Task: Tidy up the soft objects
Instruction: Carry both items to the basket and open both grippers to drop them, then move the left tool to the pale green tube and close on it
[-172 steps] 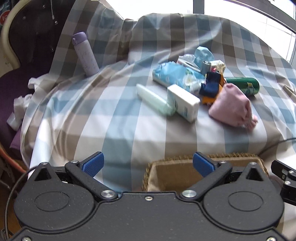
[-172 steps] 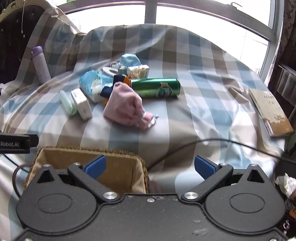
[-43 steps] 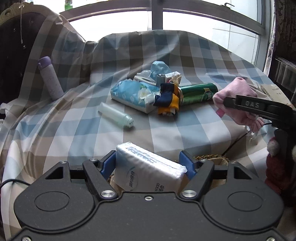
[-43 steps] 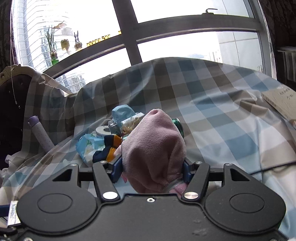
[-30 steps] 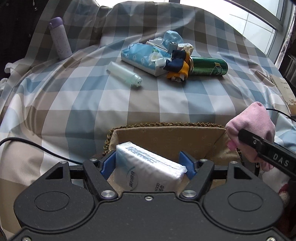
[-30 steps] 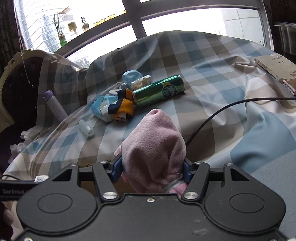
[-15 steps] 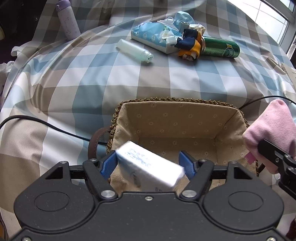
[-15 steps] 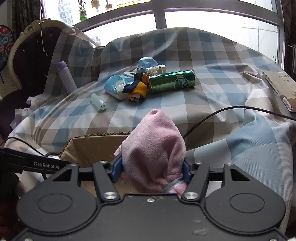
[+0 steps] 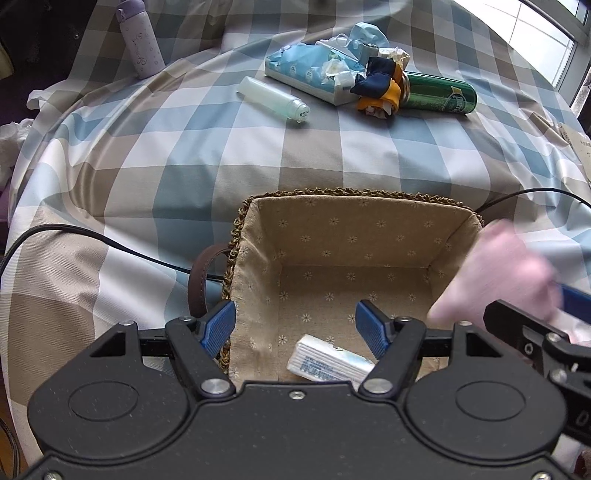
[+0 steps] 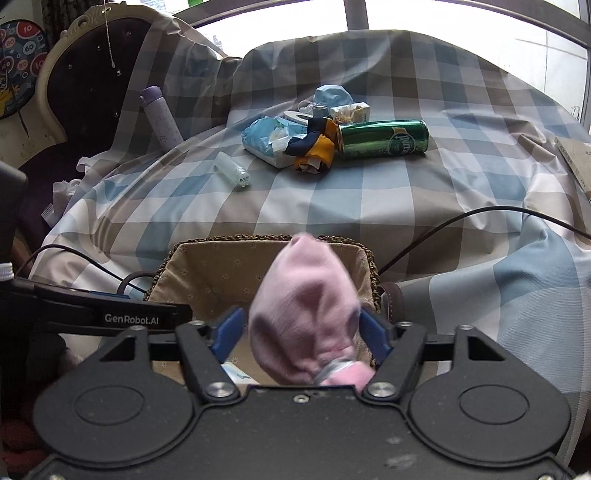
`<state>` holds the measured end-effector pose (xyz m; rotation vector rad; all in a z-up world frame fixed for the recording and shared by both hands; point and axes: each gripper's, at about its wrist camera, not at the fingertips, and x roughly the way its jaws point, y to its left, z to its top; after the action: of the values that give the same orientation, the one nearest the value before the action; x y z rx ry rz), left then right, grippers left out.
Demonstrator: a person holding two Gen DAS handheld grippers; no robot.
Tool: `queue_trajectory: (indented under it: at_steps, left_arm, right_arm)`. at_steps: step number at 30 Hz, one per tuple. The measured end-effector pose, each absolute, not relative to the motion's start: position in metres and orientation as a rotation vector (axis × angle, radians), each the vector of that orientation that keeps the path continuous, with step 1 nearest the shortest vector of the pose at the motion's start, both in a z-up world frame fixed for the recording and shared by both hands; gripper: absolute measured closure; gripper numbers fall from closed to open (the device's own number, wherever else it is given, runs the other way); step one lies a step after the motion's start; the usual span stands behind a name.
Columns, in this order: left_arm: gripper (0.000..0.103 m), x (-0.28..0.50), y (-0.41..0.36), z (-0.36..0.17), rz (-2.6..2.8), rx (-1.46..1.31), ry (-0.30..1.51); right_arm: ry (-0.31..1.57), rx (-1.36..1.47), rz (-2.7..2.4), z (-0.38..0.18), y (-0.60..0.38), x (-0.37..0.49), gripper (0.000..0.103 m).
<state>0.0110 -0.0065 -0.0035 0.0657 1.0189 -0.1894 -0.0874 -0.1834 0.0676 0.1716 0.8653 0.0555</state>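
Observation:
A woven basket [image 9: 354, 236] with a flowered tan lining stands at the near edge of the checked bed. My left gripper [image 9: 295, 325] hangs open over it; a white tissue pack [image 9: 328, 363] lies on the basket floor below. My right gripper [image 10: 301, 332] has its jaws spread, and a blurred pink cloth pouch [image 10: 306, 314] is between them over the basket [image 10: 207, 266], with gaps to both pads. The pouch also shows at the right of the left wrist view [image 9: 495, 280].
On the bed farther back lie a blue wet-wipe pack [image 9: 310, 70], a navy and yellow cloth [image 9: 378, 86], a green can [image 9: 437, 94], a pale tube [image 9: 273, 98], a face mask [image 9: 367, 33] and a purple bottle [image 9: 140, 40]. Black cables [image 9: 92, 240] cross beside the basket.
My left gripper opened and the tissue pack dropped into the basket. My right gripper opened over the basket and the pink pouch is blurred, slipping from its pads.

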Motion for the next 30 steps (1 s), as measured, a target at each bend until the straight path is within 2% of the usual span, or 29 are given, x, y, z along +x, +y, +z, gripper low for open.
queue_trajectory:
  at_steps: [30]
  left_arm:
    - [0.028, 0.014, -0.008, 0.005, -0.176, 0.128, 0.958]
  right_arm:
    - [0.89, 0.154, 0.034, 0.061, -0.185, -0.082, 0.023]
